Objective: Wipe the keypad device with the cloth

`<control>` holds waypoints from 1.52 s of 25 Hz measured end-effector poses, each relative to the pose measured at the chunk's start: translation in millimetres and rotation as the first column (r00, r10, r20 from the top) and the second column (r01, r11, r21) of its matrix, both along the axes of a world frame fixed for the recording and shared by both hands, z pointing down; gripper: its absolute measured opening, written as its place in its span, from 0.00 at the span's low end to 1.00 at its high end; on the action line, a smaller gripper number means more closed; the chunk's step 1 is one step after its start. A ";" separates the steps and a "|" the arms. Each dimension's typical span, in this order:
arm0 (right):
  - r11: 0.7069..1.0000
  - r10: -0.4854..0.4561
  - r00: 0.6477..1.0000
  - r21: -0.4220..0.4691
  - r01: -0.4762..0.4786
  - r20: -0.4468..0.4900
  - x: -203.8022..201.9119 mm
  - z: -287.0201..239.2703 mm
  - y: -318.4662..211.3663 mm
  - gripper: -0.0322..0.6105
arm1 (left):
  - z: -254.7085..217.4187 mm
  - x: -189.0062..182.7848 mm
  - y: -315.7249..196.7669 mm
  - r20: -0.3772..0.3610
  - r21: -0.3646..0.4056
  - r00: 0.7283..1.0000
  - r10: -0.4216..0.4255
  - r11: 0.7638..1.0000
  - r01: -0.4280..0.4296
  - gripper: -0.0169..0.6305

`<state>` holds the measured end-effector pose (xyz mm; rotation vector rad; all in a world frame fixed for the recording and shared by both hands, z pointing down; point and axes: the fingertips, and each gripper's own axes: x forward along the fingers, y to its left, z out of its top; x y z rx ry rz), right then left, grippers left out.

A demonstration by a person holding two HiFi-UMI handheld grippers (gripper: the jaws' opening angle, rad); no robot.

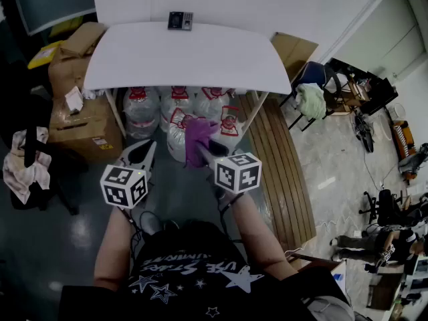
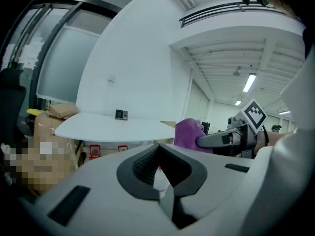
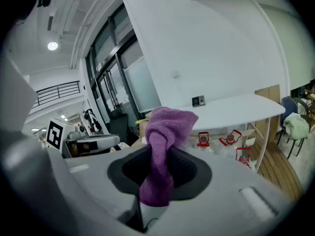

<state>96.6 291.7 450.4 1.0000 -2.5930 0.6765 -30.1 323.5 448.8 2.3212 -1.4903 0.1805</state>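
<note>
The small dark keypad device (image 1: 180,21) sits at the far edge of the white table (image 1: 187,55), against the wall; it also shows in the left gripper view (image 2: 121,114) and the right gripper view (image 3: 198,101). My right gripper (image 1: 204,151) (image 3: 157,176) is shut on a purple cloth (image 1: 197,136) (image 3: 165,136), which stands bunched above the jaws. My left gripper (image 1: 148,147) (image 2: 160,181) is shut with nothing in it. Both grippers hang well short of the table's near edge, side by side.
Several large water bottles (image 1: 174,109) stand under the table. Cardboard boxes (image 1: 80,112) are stacked at the left. A wooden slatted strip (image 1: 281,166) runs along the right, with a chair holding a green cloth (image 1: 311,99) beyond it.
</note>
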 end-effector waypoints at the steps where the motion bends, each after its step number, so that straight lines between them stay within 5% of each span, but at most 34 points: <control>1: 1.000 -0.001 1.000 0.000 0.001 0.001 0.3 0.3 0.0 0.20 | 0.6 1.2 1.1 0.000 -0.002 1.000 0.000 1.000 0.000 0.04; 24: 1.000 0.017 0.999 0.009 -0.017 -0.028 -12.1 13.0 -5.9 0.20 | 23.2 -20.2 6.1 -0.031 -0.043 0.999 -0.025 0.999 0.024 0.04; 38: 1.000 0.006 1.000 -0.009 -0.006 0.030 -20.7 21.8 -96.4 0.20 | 27.5 -31.5 -63.1 -0.011 -0.042 0.998 -0.067 0.997 0.067 0.04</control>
